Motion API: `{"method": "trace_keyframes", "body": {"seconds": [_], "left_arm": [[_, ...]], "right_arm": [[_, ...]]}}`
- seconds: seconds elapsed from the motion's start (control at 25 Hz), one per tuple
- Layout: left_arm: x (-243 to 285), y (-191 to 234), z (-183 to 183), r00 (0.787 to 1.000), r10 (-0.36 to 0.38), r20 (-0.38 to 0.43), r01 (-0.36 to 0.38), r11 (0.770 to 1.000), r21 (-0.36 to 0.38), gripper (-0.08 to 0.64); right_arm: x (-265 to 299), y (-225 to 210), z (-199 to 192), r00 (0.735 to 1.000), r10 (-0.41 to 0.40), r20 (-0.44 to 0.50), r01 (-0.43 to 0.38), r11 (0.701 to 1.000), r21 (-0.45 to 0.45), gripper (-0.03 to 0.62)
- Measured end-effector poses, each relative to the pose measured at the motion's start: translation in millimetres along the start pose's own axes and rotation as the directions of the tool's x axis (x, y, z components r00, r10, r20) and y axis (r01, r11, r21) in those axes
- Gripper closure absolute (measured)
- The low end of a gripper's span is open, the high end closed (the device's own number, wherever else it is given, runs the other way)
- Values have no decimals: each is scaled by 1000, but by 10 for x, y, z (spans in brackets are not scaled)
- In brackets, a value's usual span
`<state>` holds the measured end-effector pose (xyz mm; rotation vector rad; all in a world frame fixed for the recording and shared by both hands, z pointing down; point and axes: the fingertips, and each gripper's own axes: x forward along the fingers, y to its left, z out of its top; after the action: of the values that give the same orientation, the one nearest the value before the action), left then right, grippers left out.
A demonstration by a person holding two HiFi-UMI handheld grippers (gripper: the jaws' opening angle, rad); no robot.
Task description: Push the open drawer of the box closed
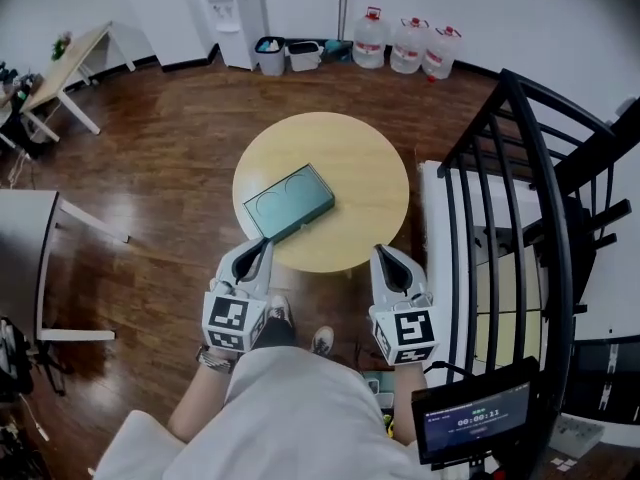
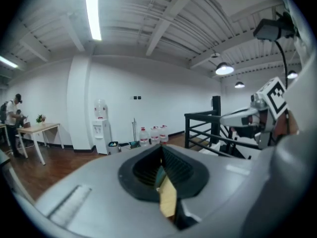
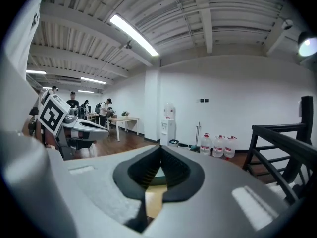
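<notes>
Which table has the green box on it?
The round yellow table in the middle of the floor holds the green box. The long wooden table in the far corner does not.

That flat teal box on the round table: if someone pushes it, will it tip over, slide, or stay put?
The teal box lies flat and low, so it probably won't tip. The round table looks smooth, so a light box would likely slide or swivel rather than stay put. Its straight sides suggest it is stiff, not floppy.
</notes>
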<state>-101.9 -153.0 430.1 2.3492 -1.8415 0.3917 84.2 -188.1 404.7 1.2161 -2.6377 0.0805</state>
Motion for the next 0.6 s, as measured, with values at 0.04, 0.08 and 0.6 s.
{"method": "trace_keyframes", "body": {"seconds": [0.04, 0.08, 0.6], "left_arm": [[-50, 1, 9, 1000, 7, 5, -7, 1000, -7, 554], [-95, 9, 14, 1000, 15, 10, -15, 1000, -14, 554], [-456, -22, 46, 998, -24, 58, 27, 999, -42, 554]], "right_arm": [[-31, 11, 13, 1000, 1, 10, -1, 1000, 15, 588], [-54, 23, 26, 1000, 1, 19, -1, 1000, 27, 589], [-322, 292, -13, 999, -34, 27, 32, 997, 71, 589]]}}
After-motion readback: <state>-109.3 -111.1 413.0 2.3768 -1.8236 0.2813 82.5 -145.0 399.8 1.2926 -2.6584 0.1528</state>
